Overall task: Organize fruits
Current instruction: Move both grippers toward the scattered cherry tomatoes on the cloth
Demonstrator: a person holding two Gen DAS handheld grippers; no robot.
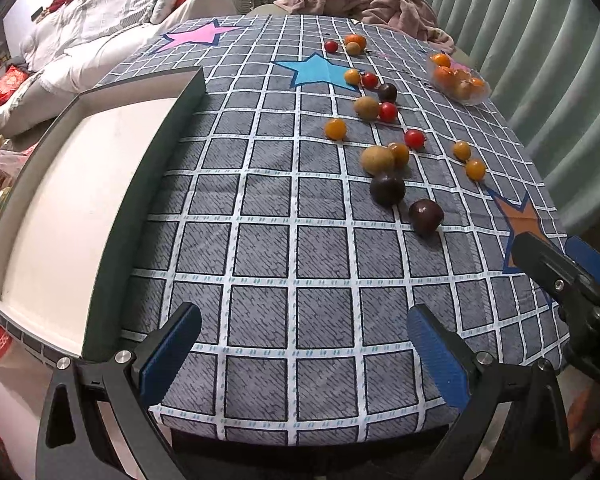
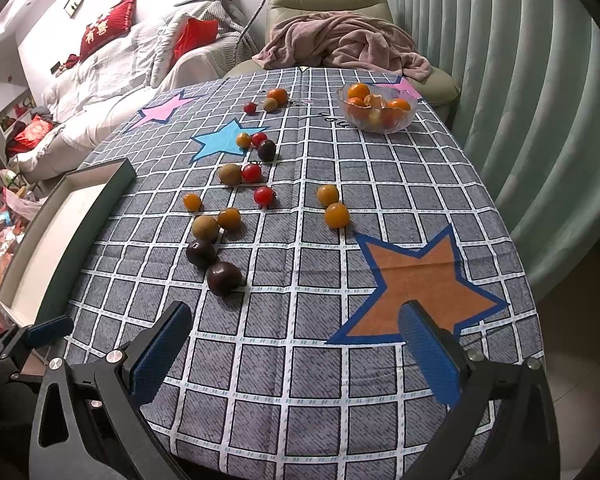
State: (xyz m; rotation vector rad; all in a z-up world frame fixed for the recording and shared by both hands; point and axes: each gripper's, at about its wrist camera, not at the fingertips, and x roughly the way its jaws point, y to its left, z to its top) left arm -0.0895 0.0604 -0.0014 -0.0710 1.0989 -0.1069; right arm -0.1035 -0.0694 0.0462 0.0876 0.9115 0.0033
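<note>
Fruits (image 2: pixel 228 220) loose mid-table | glass bowl (image 2: pixel 376 110) clear only in right view | left gripper (image 1: pixel 304 356), right gripper (image 2: pixel 296 354): jaws apart, empty, hovering at near table edge

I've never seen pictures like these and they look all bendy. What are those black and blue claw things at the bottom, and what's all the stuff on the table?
Those claws are two grabbing tools, and a person holds one in each hand. Each tool has a small camera looking out along its two blue fingers, with a lens that bends the picture. One picture comes from the left gripper, the other from the right gripper. Both are open and hold nothing.

Below them is a table with a grey checked cloth with coloured stars. Small fruits lie scattered on it: red tomatoes, orange ones, brownish ones and dark purple ones. A glass bowl at the far side holds oranges. On the left sits an empty tray with a dark rim.
</note>
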